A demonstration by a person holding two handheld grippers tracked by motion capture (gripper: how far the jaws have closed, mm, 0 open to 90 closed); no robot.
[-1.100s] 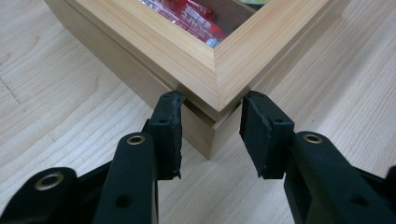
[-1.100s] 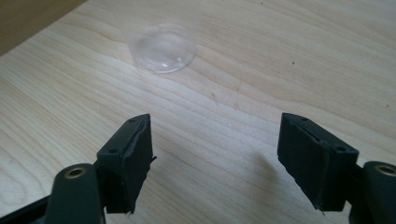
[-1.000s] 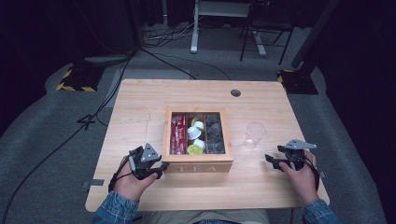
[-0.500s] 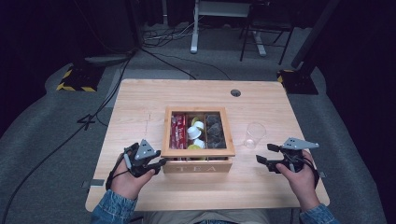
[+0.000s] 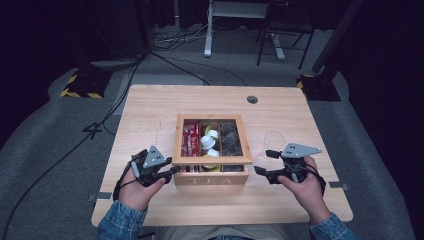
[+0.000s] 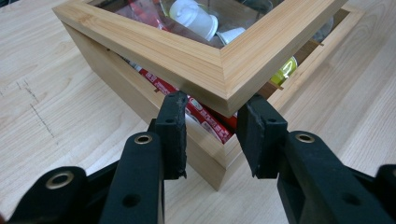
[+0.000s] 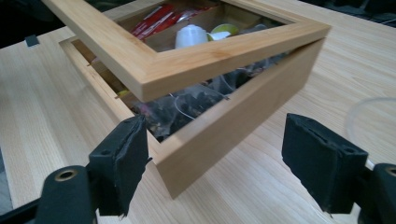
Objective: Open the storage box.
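A wooden tea box (image 5: 210, 177) with a glass-paned lid (image 5: 212, 161) stands mid-table. It holds red sachets (image 5: 190, 140), white capsules (image 5: 210, 140) and dark tea bags (image 5: 231, 140). My left gripper (image 5: 172, 170) is shut on the lid's front left corner (image 6: 196, 60), jaws either side of it (image 6: 215, 105). The lid's front edge is raised off the box (image 7: 224, 135), leaving a gap under it (image 7: 187, 65). My right gripper (image 5: 263, 162) hovers just right of the box, apart from it. Its jaws (image 7: 218, 126) have just been opening and hold nothing.
A clear glass (image 5: 274, 140) stands right of the box, just behind my right gripper. A cable hole (image 5: 252, 99) lies near the table's far edge. Bare wood (image 5: 150, 120) extends left of the box. Cables and furniture legs lie on the floor beyond.
My right gripper has moved left toward the box and risen a little, its jaws wider. My left gripper has closed on the lid's corner and hardly moved.
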